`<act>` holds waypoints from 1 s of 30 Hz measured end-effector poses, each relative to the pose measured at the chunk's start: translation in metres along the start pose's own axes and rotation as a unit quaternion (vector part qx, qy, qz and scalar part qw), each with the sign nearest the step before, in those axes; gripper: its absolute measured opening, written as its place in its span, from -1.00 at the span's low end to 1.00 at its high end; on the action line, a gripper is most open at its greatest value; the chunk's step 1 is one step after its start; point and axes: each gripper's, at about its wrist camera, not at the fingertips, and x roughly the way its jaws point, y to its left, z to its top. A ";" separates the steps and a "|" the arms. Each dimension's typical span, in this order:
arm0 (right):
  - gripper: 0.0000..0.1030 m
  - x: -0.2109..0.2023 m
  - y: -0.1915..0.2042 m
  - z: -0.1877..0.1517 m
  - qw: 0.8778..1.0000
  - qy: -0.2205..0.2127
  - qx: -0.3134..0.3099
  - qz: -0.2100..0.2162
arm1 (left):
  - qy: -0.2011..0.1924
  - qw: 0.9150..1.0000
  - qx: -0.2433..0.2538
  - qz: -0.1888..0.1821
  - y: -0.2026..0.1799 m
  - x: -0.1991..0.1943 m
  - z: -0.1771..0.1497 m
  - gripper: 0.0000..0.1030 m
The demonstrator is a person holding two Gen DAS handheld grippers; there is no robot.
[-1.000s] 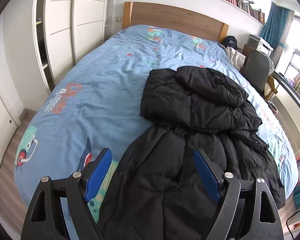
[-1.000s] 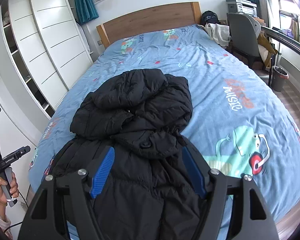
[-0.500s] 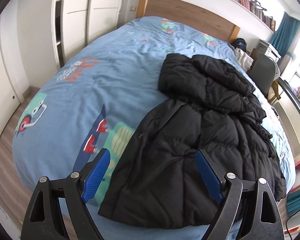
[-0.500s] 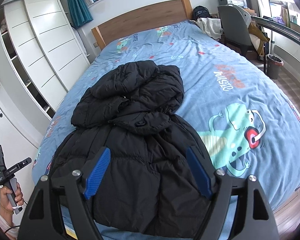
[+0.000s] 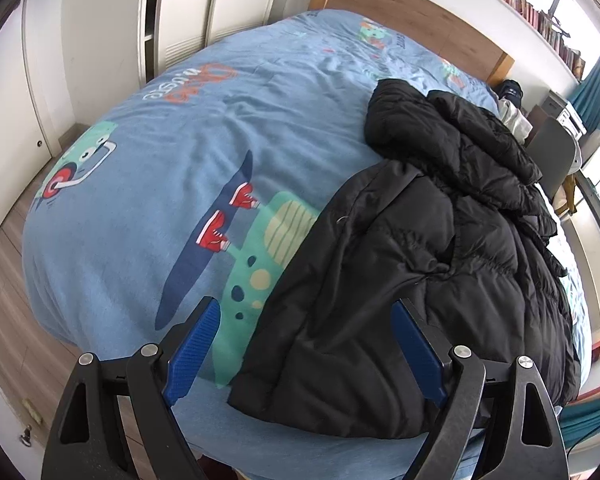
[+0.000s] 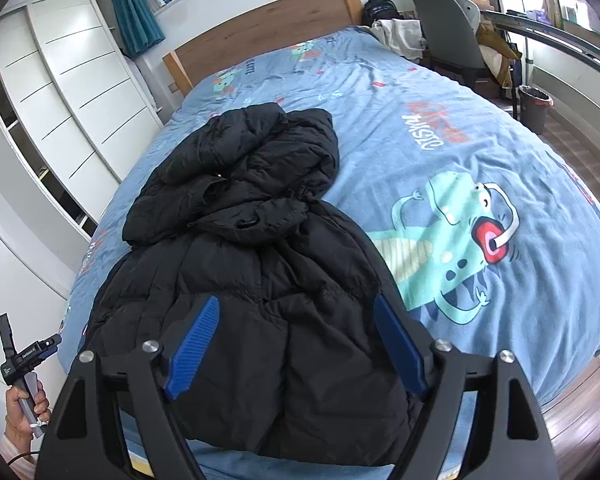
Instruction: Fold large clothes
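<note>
A large black puffer jacket (image 5: 428, 248) lies on the blue bed (image 5: 172, 148), its hood bunched toward the headboard and its hem at the near foot edge. It also shows in the right wrist view (image 6: 260, 264). My left gripper (image 5: 306, 350) is open and empty, held above the jacket's near left hem corner. My right gripper (image 6: 296, 344) is open and empty, held above the jacket's lower part. The hand holding the left gripper (image 6: 24, 364) shows at the far left of the right wrist view.
White wardrobe doors (image 6: 72, 92) stand along the bed's left side. A wooden headboard (image 6: 260, 36) is at the far end. A grey chair (image 6: 448, 28) with clothes and a bin (image 6: 534, 106) stand to the right. Wood floor (image 5: 4, 264) surrounds the bed.
Both grippers have pulled back toward the foot of the bed and tilted down, so the jacket's near hem and the bed edge now show. Both stay open.
</note>
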 end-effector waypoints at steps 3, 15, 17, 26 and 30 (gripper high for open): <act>0.60 0.004 -0.010 -0.004 1.000 0.004 0.010 -0.005 | 0.006 1.000 -0.007 0.001 0.008 0.004 -0.001 0.69; 0.63 0.039 -0.052 -0.028 0.998 0.047 0.046 -0.012 | 0.054 0.998 -0.025 -0.023 0.017 0.044 -0.004 0.70; 0.63 0.045 -0.058 -0.032 0.997 0.058 0.051 -0.014 | 0.065 0.997 -0.029 -0.023 0.018 0.056 -0.005 0.70; 0.63 0.075 -0.098 -0.052 0.990 0.099 0.099 -0.012 | 0.120 0.988 -0.055 -0.077 0.022 0.096 -0.019 0.76; 0.65 0.093 -0.111 -0.066 0.982 0.129 0.131 0.041 | 0.142 0.976 -0.091 -0.136 0.032 0.100 -0.025 0.76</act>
